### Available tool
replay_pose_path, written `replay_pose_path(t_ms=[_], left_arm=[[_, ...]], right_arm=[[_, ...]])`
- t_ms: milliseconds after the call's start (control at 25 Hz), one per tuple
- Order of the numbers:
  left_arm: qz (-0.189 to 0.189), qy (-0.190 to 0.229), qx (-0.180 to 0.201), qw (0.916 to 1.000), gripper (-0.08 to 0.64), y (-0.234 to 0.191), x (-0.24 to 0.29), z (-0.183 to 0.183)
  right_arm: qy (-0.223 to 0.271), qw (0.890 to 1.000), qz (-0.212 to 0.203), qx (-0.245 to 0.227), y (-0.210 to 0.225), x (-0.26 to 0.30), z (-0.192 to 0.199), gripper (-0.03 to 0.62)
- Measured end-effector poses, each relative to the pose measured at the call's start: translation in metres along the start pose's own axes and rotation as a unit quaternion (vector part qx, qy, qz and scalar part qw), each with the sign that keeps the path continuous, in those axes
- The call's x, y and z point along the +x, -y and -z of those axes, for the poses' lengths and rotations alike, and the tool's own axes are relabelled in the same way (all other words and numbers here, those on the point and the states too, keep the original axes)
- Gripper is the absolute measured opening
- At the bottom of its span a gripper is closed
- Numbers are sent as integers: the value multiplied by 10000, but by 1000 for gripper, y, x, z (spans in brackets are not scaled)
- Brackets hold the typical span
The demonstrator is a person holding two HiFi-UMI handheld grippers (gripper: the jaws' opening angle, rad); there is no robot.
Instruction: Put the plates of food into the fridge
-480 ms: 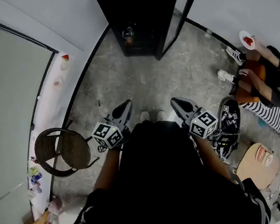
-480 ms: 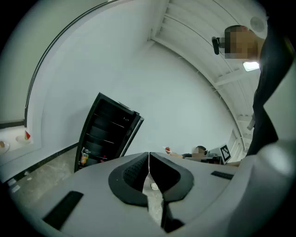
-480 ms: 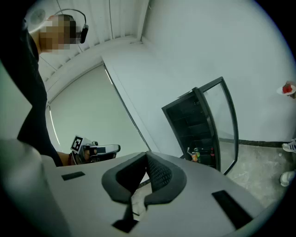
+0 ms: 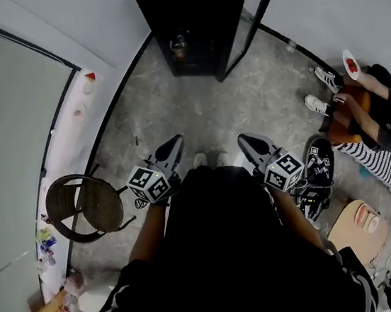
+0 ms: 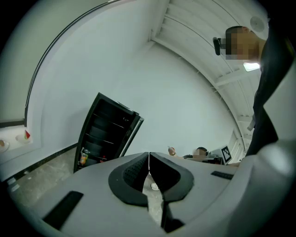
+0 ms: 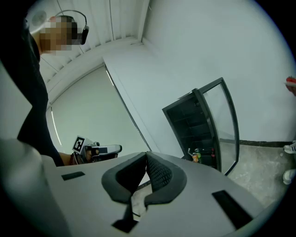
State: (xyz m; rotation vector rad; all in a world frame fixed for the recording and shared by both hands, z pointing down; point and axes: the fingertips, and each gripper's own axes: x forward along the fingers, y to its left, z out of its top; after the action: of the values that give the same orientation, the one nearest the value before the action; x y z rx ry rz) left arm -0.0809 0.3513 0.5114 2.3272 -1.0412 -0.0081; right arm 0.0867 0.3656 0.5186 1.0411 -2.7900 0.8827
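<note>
Fridge [image 4: 189, 24]: one, door open; left gripper [image 4: 175, 147] and right gripper [image 4: 246, 141], both jaws together, empty.

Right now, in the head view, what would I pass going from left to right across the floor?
wicker chair → left gripper → right gripper → seated person

Fridge [image 4: 192, 23] is plain black; floor [image 4: 197, 116] is mottled grey; chair [image 4: 88, 208] is a dark brown weave. Left gripper [image 4: 173, 149] and right gripper [image 4: 249, 142] are grey with black-and-white square markers; plate [image 4: 350, 65] is white with red food.
</note>
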Motion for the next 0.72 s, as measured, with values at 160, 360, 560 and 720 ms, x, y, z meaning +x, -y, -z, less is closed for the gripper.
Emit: replay_pose_path(t_ms=[160,360,560,720], left_arm=[[-63,-13,27,10000,25,7,6,3],[-193,34,34,9998,25,22,11,4],[-333,46,59,9994,25,29,11,9],[-402,37,95,9991,25,33,12,9]], right_arm=[[115,9996,-113,220,10,-7,-2,25],[229,9983,-312,425,22,-21,-3,25],[292,9975,-363,537,36,-33,-1,25],[321,9966,-372,668,41,-39,0,25]])
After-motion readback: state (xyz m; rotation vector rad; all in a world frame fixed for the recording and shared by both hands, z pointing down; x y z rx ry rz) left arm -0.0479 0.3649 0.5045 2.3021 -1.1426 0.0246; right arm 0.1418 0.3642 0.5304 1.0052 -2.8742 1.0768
